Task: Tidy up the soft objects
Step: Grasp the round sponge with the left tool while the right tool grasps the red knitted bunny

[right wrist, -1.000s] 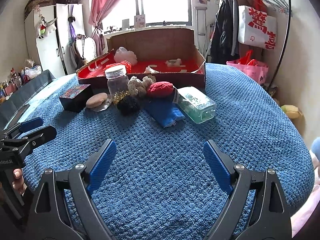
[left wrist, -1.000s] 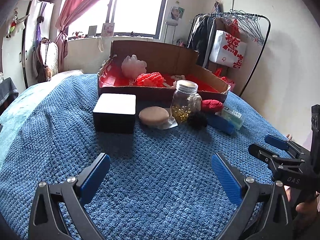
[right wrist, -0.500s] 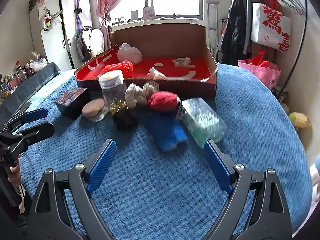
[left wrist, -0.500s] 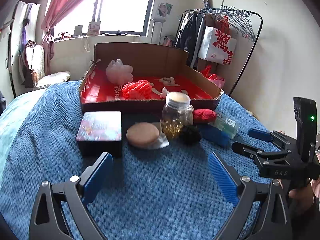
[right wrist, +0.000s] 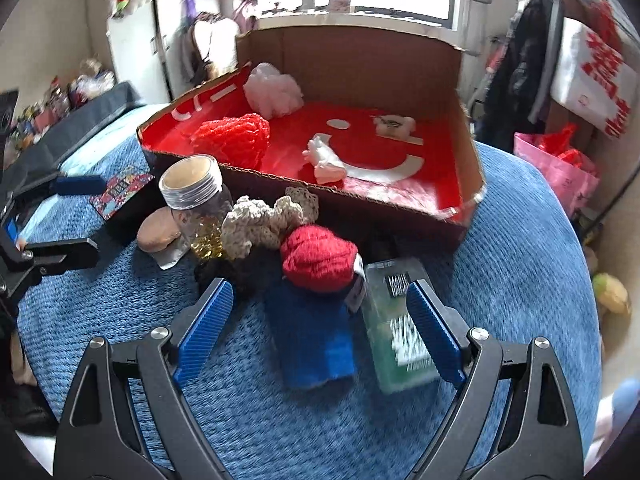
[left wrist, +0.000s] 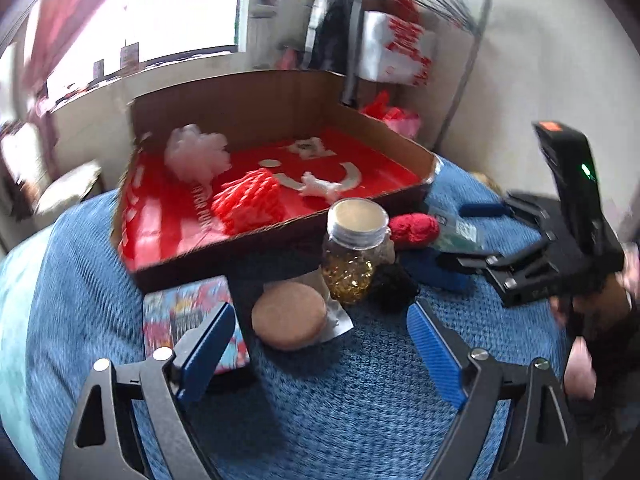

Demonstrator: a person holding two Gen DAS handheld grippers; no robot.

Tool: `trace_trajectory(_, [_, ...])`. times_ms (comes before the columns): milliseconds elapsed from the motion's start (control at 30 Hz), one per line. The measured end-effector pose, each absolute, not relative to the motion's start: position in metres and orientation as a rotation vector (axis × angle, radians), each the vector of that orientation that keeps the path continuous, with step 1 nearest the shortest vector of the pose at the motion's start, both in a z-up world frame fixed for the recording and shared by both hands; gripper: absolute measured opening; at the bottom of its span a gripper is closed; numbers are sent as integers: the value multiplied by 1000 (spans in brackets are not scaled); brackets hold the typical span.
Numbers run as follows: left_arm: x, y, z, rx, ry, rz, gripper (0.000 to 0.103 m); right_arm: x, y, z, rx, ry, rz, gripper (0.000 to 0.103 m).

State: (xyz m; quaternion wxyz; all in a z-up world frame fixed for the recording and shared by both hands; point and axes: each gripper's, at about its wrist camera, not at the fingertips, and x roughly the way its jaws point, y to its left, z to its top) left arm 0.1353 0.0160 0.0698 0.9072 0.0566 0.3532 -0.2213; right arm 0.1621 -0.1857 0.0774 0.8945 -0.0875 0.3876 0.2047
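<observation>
Two grippers we hold over the blue blanket [right wrist: 520, 240]: left gripper [left wrist: 316, 344] jaws apart & just been closing, nothing between; right gripper [right wrist: 318, 318] jaws wide apart by the red yarn ball [right wrist: 318, 258]

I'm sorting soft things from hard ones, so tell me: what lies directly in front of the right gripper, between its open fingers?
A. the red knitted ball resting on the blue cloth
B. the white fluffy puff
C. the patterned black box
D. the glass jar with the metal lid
A: in the right wrist view the red knitted ball sits on the blue cloth, centred ahead of the open right gripper.
</observation>
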Motion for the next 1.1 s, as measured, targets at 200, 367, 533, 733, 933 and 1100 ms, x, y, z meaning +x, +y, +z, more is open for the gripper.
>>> trace_trajectory(200, [153,13,70,248,763,-566,81,187,-183,77,-227,839,516,89])
trace_trajectory(367, [165,7,63,324,806,-638,79,201,-174,70,-291,879,571,79])
trace_trajectory(533, [175,4,53,374,846,-653,77,209,-166,63,-349,899,593,69])
trace_trajectory(733, [184,1,43,430,892,-675,50,212,-159,57,-410,919,618,43])
trace_trajectory(933, [186,1,36,446,903,-693,24,205,-162,66,-403,885,608,40])
trace_trajectory(1100, [181,4,48,395,867,-684,16,193,-176,86,-353,821,567,40])
